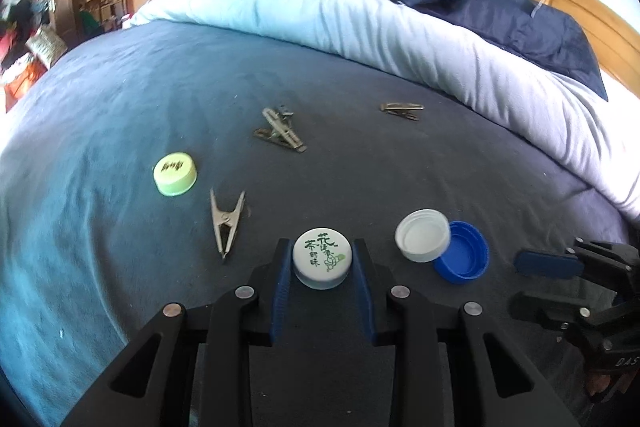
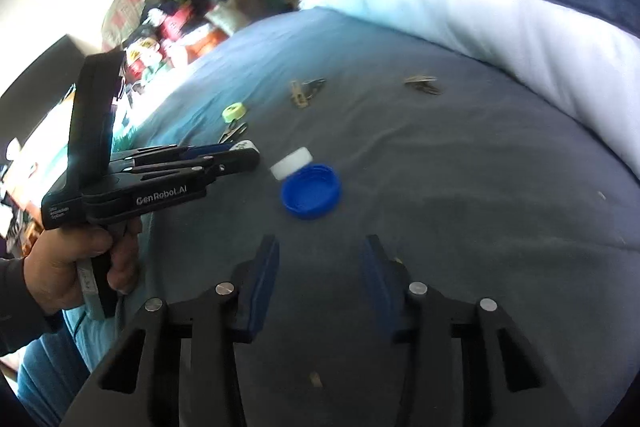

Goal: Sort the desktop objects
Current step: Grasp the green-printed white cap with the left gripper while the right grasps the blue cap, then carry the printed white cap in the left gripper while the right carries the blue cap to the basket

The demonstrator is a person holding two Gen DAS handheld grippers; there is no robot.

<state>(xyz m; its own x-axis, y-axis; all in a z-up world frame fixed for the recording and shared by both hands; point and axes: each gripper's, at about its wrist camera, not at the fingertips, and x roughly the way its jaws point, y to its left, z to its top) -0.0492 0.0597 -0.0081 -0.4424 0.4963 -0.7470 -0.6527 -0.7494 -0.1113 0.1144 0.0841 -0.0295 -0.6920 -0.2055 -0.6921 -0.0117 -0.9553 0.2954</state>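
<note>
My left gripper [image 1: 322,259] is shut on a white printed bottle cap [image 1: 322,257], its blue pads against both sides. To its right lie an upturned white cap [image 1: 423,235] and an upturned blue cap [image 1: 464,257], touching. A green cap [image 1: 175,173] lies at the left, with a metal clip [image 1: 226,223] beside it. More metal clips lie farther back, a pair [image 1: 280,131] and a single one [image 1: 402,111]. My right gripper [image 2: 320,259] is open and empty, just short of the blue cap [image 2: 311,191] and white cap [image 2: 291,163]. The left gripper [image 2: 244,155] shows at the left.
Everything lies on a dark blue bedspread [image 1: 120,99]. A rolled pale blue quilt [image 1: 400,31] runs along the back and right. A navy jacket [image 1: 500,11] lies behind it. Boxes and piled clothes stand beyond the bed.
</note>
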